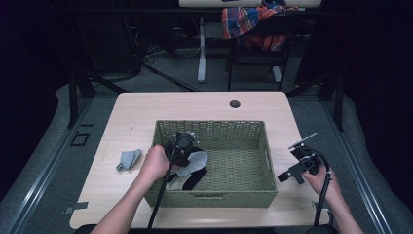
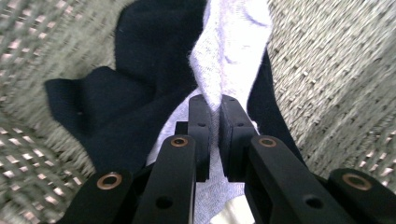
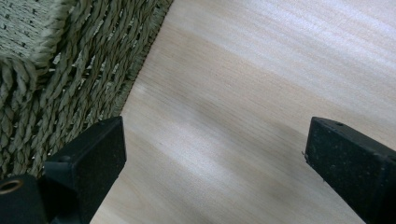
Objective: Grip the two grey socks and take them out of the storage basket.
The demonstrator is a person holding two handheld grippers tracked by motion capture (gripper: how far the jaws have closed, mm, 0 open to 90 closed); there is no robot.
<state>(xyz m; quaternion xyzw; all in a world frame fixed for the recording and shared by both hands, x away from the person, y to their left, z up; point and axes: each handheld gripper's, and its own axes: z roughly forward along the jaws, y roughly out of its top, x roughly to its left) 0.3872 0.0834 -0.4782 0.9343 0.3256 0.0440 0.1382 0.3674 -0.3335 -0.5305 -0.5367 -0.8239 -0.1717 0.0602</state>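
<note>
A green woven basket (image 1: 234,127) stands in the middle of the wooden table (image 1: 204,105). Inside its left end lie a light grey sock (image 1: 195,161) and a black sock (image 1: 192,180). My left gripper (image 1: 187,146) reaches into that end and is shut on the light grey sock (image 2: 229,51), which rises between the jaws over the black sock (image 2: 140,93). My right gripper (image 1: 287,174) hovers over the table just right of the basket, open with nothing between its fingers (image 3: 88,158). The basket's woven wall (image 3: 60,79) stands beside it.
A folded grey sock (image 1: 129,159) lies on the table left of the basket. A cable hole (image 1: 234,104) sits near the table's far edge. Behind the table stands a chair draped with a plaid cloth (image 1: 248,22).
</note>
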